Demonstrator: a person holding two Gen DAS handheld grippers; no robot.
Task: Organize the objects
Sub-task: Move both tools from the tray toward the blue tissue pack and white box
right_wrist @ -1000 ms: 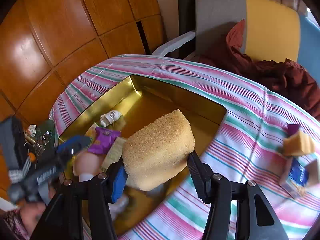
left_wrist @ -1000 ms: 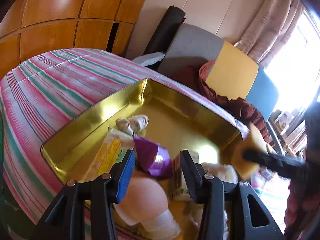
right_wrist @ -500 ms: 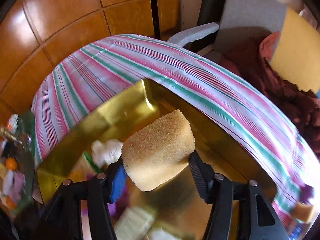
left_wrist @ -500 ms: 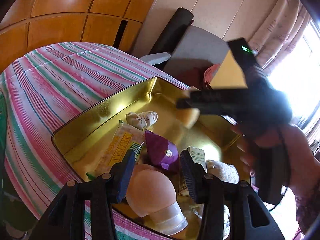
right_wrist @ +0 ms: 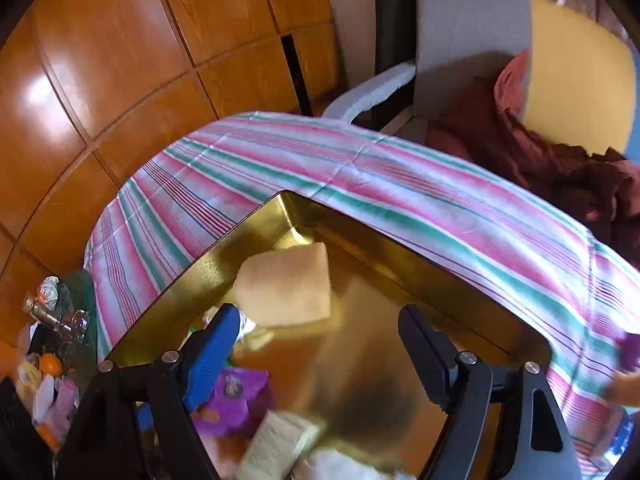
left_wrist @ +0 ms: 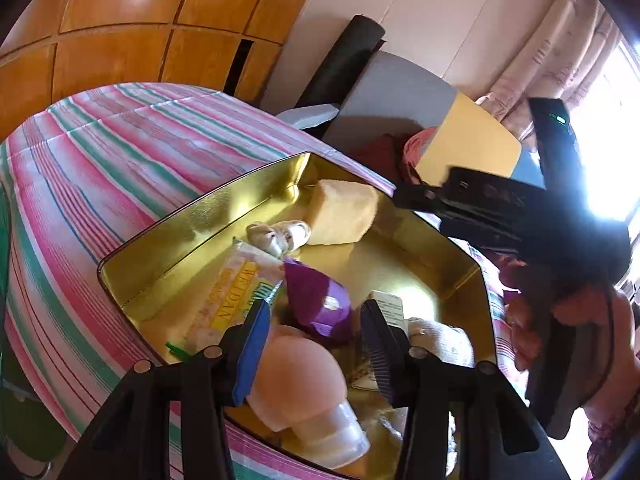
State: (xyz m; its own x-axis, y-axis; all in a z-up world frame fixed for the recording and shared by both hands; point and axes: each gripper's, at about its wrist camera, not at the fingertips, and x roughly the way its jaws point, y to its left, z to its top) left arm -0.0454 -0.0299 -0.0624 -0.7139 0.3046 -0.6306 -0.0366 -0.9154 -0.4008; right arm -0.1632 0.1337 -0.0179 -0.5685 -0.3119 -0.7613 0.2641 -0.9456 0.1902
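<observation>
Releasing the sponge (right_wrist: pixel 286 290) into the tin (right_wrist: pixel 420 276), the right hand-held gripper (right_wrist: pixel 320 356) has just been opening, jaws now empty; lift straight clear.

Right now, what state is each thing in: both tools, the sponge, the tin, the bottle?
right tool: open, jaws just opened, nothing between them
sponge: released, lying in the tin's far corner
gold tin: lidless, partly filled
left tool: partly open over the peach bottle; grip unclear
peach bottle: lying on its side, capped
</observation>
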